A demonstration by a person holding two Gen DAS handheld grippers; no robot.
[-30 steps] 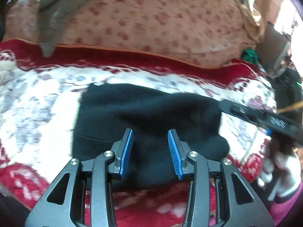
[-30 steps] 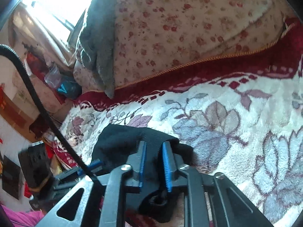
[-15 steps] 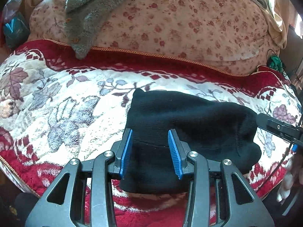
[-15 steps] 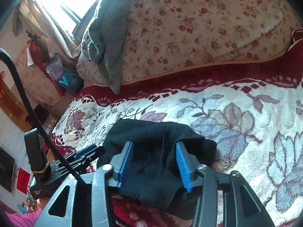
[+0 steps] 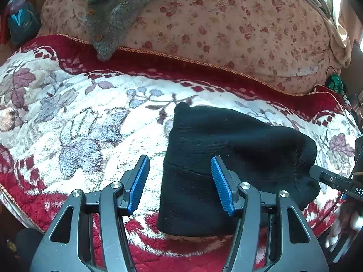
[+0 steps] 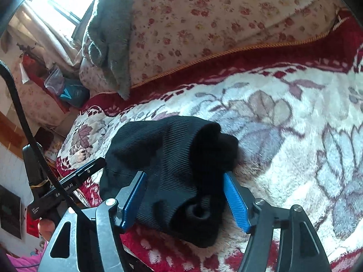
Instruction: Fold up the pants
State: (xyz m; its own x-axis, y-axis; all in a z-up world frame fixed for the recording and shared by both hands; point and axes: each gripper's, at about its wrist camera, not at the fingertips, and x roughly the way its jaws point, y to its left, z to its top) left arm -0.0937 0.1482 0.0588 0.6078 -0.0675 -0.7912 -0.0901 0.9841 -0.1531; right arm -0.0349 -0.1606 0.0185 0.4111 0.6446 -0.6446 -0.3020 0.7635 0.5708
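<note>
The black pants (image 5: 226, 165) lie folded in a thick bundle on the floral blanket (image 5: 74, 122). My left gripper (image 5: 180, 181) hovers at the bundle's left end with its jaws opening. The left pad is over bare blanket and the right pad is over the cloth, and neither presses on it. In the right wrist view the pants (image 6: 172, 158) show a rolled, bunched end. My right gripper (image 6: 185, 200) straddles that end with its jaws opening, and its blue pads stand clear of the fabric. The other gripper's finger (image 5: 335, 181) reaches in from the right edge.
A flowered quilt (image 5: 226, 22) is piled along the back, with a grey fleece garment (image 5: 113, 6) draped over it. The blanket's red border (image 5: 34, 204) marks the bed's near edge. A hand (image 5: 340, 231) shows at lower right. A black cable (image 6: 20, 117) crosses the right wrist view.
Both grippers' jaws have spread wider. The right gripper, earlier pinched on the pants' end, has let go. The left view has slid leftward, so the pants now sit further right.
</note>
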